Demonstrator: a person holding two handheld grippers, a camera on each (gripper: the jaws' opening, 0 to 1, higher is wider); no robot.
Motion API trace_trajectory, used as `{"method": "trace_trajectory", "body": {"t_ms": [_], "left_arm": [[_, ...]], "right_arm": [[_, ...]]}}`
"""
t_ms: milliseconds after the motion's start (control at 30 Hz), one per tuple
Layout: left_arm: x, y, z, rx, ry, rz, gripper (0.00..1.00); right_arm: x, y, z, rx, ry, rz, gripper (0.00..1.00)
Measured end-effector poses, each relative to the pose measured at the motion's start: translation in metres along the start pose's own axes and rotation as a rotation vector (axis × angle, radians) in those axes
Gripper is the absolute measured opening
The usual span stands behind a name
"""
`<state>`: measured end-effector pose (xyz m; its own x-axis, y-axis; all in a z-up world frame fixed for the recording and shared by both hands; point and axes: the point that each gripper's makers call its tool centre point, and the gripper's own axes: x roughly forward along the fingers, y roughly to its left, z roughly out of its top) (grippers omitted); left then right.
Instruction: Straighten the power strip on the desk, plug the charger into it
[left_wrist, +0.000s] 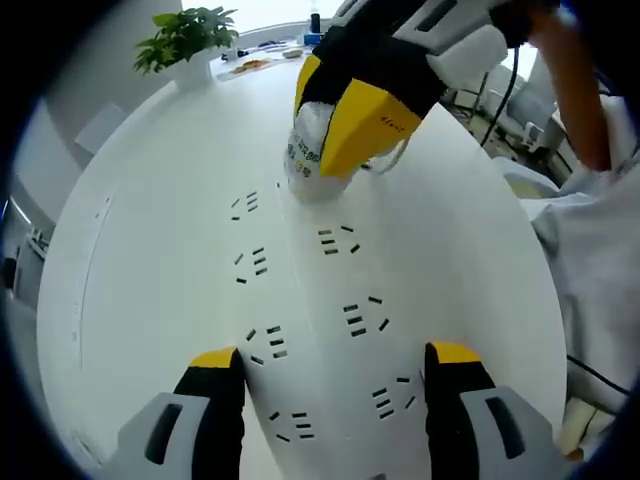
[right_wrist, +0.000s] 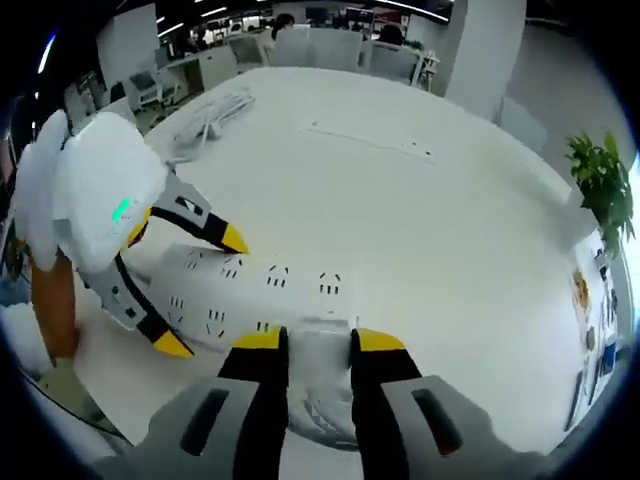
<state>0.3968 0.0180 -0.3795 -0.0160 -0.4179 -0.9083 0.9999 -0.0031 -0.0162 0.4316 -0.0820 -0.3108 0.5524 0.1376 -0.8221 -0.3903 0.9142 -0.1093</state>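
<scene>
Over power strip (left_wrist: 320, 330), right gripper (right_wrist: 318, 342) gripping charger (left_wrist: 308, 150)

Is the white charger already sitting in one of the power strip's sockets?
No: in the left gripper view the charger is gripped by the right tongs just beyond the power strip, whose visible sockets are bare.

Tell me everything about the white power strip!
The power strip is a long white block, plastic by the look, lying flat on the white desk. Its top carries two rows of dark socket slots. The left gripper hovers open over one end, jaws either side of it. At the far end, the right gripper presses a white charger down onto it. No switch or cord can be made out.
</scene>
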Motion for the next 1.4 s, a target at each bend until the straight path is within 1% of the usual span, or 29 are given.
{"method": "trace_trajectory", "body": {"t_ms": [33,67,100,133,200,233,267,300,333,433,500,533,567,633,733,900,1067,1267,1333,1400], "left_arm": [[0.000,0.000,0.000,-0.001,0.003,0.000,0.74],[0.000,0.000,0.000,0.000,0.003,0.000,0.74],[0.000,0.001,0.000,0.000,0.001,-0.001,0.74],[0.000,0.001,0.000,0.000,-0.004,-0.002,0.74],[0.000,0.001,0.000,0.000,-0.004,-0.002,0.74],[0.000,0.002,0.000,0.000,-0.002,-0.001,0.74],[0.001,0.002,0.000,0.000,0.000,-0.001,0.74],[0.001,0.002,0.000,0.000,0.001,-0.001,0.74],[0.001,0.003,0.000,0.000,0.002,-0.001,0.74],[0.001,0.003,0.000,0.002,0.002,-0.001,0.74],[0.001,0.003,0.000,0.002,0.001,-0.001,0.74],[0.001,0.003,0.000,0.003,0.000,-0.001,0.74],[0.001,0.003,0.000,0.004,0.001,-0.001,0.74],[0.001,0.003,0.000,0.002,0.004,0.000,0.74],[0.001,0.003,0.000,-0.002,0.006,0.003,0.74],[0.001,0.004,0.000,-0.005,0.003,0.004,0.74],[0.001,0.005,0.000,-0.008,-0.006,0.003,0.75],[0.001,0.004,0.000,-0.012,-0.010,0.003,0.75],[0.001,0.004,0.000,-0.012,-0.008,0.003,0.75],[0.001,0.004,0.000,-0.012,-0.008,0.003,0.75]], "right_arm": [[0.001,0.002,0.004,0.061,0.010,0.009,0.21],[0.002,0.002,0.004,0.016,0.046,0.022,0.21],[0.004,0.001,0.008,0.018,0.033,0.025,0.21],[0.002,0.002,0.004,0.032,0.041,0.031,0.21],[-0.003,0.003,-0.002,0.032,0.041,0.038,0.21],[-0.004,0.003,-0.006,0.050,0.051,0.039,0.21],[-0.005,0.003,-0.009,0.061,0.043,0.038,0.21],[-0.006,0.005,-0.013,0.061,0.048,0.036,0.21],[-0.006,0.004,-0.013,0.066,0.034,0.032,0.21],[-0.005,0.004,-0.013,0.072,0.036,0.031,0.21],[-0.006,0.006,-0.016,0.055,0.040,0.027,0.21],[-0.005,0.006,-0.017,0.055,0.041,0.029,0.21],[-0.004,0.005,-0.017,0.066,0.041,0.046,0.21],[0.001,0.005,-0.019,0.059,0.065,0.063,0.22],[0.002,0.005,-0.018,0.059,0.073,0.066,0.22],[0.004,0.005,-0.021,0.075,0.061,0.081,0.23],[0.004,0.005,-0.021,0.053,0.044,0.078,0.24],[0.004,0.007,-0.022,0.057,0.046,0.089,0.25],[0.003,0.008,-0.024,0.066,0.035,0.095,0.25],[0.003,0.009,-0.024,0.079,0.010,0.117,0.26]]}}
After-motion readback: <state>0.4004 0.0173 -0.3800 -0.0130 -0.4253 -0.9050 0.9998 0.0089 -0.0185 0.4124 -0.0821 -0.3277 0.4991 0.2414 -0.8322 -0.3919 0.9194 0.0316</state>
